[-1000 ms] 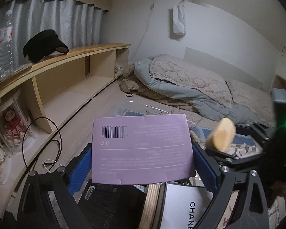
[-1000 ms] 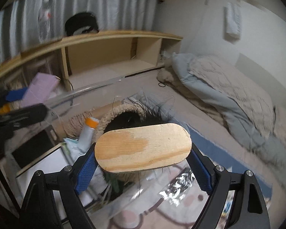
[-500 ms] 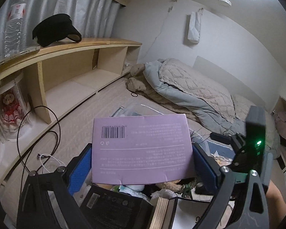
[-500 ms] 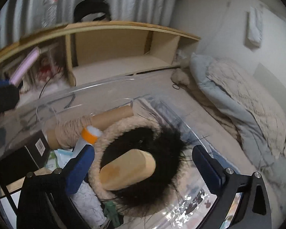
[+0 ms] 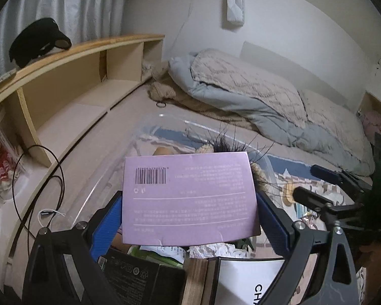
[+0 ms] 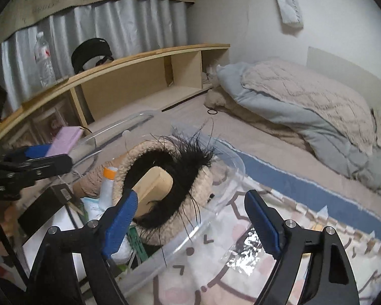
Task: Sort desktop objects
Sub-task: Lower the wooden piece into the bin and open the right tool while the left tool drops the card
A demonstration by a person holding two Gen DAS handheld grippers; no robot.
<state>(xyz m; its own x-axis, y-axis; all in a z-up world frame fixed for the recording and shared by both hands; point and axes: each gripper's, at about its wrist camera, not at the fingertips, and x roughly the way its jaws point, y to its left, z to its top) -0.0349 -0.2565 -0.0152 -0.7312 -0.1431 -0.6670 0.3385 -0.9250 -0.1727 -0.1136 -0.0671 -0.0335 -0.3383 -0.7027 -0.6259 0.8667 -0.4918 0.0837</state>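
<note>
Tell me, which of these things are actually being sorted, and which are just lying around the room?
Being sorted:
purple box, gripped by the left gripper
wooden piece, lying in the clear bin
furry hat
orange-capped tube

Just lying about:
black visor and water bottle on the shelf
duvet
hair tie

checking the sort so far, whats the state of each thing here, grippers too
left gripper: shut on the purple box
purple box: held flat, barcode up
right gripper: empty, closing
wooden piece: lying in the furry hat, released
furry hat: in the bin
clear plastic bin: open, no lid
water bottle: upright on the shelf
</note>
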